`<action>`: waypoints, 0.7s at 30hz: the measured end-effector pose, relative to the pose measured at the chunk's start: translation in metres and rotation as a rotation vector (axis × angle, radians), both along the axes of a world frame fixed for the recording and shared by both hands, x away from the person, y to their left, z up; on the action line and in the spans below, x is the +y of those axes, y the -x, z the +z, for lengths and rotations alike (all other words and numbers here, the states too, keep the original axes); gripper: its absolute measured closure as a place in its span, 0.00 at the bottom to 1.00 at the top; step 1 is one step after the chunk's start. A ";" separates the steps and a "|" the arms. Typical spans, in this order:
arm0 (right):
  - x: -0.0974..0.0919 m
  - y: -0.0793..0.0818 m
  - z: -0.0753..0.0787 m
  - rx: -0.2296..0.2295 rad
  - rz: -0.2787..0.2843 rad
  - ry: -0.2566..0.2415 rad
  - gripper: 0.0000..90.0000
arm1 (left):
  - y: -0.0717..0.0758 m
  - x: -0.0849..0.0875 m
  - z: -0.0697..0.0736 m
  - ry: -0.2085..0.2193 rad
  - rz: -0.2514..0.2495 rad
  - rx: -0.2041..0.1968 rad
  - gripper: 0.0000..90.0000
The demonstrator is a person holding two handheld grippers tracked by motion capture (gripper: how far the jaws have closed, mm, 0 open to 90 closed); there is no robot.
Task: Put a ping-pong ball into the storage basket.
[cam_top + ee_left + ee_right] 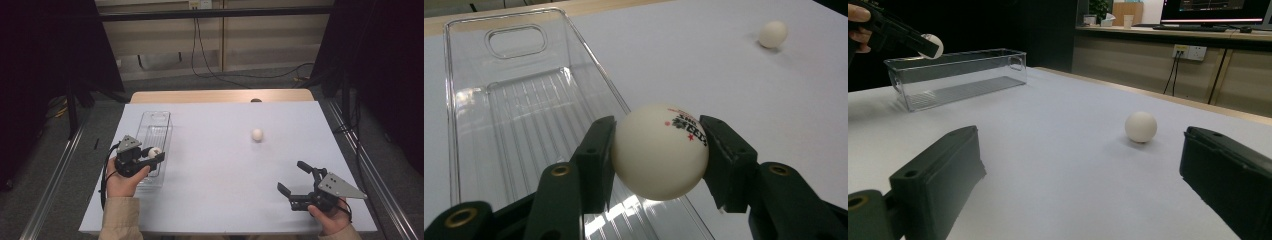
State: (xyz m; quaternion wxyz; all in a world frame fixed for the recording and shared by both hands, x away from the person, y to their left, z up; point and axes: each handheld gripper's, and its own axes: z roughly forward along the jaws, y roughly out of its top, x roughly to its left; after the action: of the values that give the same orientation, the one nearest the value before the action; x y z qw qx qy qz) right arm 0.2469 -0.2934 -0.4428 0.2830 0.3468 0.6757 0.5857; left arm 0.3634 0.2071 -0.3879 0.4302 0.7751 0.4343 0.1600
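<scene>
Our left hand-held gripper (153, 154) squeezes a small white plastic ball (660, 151) right above the near end of the long clear plastic box (150, 131). Our right hand-held gripper (291, 177) is wide open.

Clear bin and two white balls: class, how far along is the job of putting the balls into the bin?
Done: nothing yet; the clear bin is empty. In hand: the left gripper is shut on a white ball, held above the bin's near end and not yet released. Left: the second ball lies loose on the table, ahead of the open right gripper, which would likely fetch it next.
</scene>
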 end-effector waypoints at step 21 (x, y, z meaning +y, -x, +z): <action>0.000 0.000 0.000 0.001 0.000 -0.001 0.03 | -0.002 0.006 -0.004 -0.008 0.039 -0.006 0.56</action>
State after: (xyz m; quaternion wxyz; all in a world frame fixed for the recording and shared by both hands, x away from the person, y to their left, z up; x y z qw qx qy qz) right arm 0.2468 -0.2933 -0.4428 0.2823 0.3472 0.6758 0.5857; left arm 0.3650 0.2126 -0.3915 0.4253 0.7675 0.4475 0.1724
